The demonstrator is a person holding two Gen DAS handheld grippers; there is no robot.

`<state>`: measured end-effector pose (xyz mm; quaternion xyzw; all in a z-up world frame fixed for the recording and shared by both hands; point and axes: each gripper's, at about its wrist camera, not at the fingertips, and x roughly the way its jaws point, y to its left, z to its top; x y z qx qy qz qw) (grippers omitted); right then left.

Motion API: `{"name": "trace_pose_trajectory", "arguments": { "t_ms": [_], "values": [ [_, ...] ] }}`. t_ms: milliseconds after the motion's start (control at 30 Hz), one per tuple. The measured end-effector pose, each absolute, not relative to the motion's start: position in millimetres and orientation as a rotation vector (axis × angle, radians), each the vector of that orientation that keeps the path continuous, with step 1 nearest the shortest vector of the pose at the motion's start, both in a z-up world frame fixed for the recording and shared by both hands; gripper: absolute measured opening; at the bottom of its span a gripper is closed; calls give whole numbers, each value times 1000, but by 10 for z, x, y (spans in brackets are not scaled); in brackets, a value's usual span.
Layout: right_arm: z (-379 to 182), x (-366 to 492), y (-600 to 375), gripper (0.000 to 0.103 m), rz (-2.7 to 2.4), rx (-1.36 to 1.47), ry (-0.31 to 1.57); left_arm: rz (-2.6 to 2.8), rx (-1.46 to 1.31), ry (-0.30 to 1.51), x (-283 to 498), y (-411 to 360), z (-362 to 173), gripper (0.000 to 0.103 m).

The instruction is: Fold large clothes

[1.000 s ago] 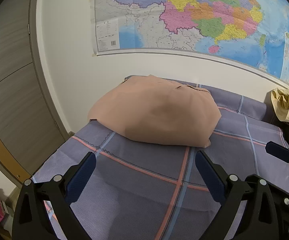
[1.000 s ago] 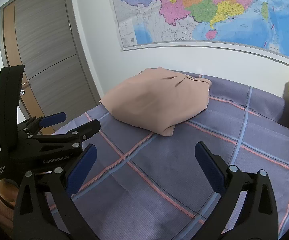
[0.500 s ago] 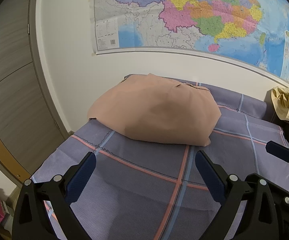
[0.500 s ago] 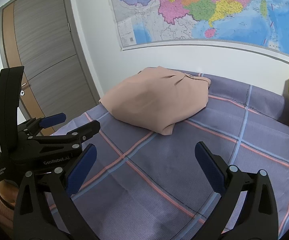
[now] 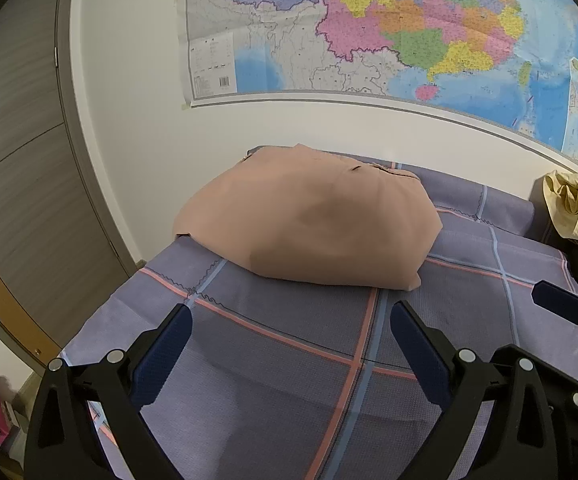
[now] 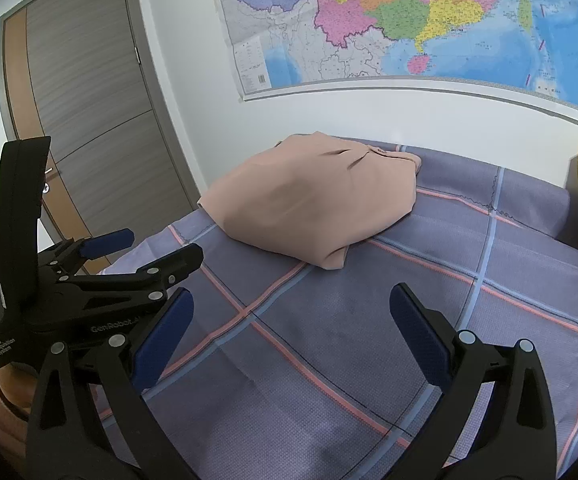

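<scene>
Peach-pink garment (image 5: 309, 220) on a purple cloth (image 5: 289, 360) checked with pink and blue lines.

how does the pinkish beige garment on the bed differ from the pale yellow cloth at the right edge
The pinkish beige garment is folded into a smooth, compact bundle; the pale yellow cloth is crumpled and unfolded. The garment lies on the purple plaid bed cover; the yellow cloth sits beyond the bed's right edge, partly out of frame. Neither gripper touches either one.
</scene>
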<state>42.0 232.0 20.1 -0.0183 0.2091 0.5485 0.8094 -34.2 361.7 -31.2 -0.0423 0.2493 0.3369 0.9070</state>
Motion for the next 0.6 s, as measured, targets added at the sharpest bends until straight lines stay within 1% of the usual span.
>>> {"name": "trace_pose_trajectory", "arguments": {
  "t_ms": [233,433,600],
  "values": [
    [197,420,2302,97,1174,-36,445,703,-57,491,-338,3572,-311,96],
    [176,436,2252,97,1156,-28,450,673,-107,508,-312,3589,-334,96],
    [144,432,2134,97,1125,-18,452,622,-95,520,-259,3501,-374,96]
  ]
}}
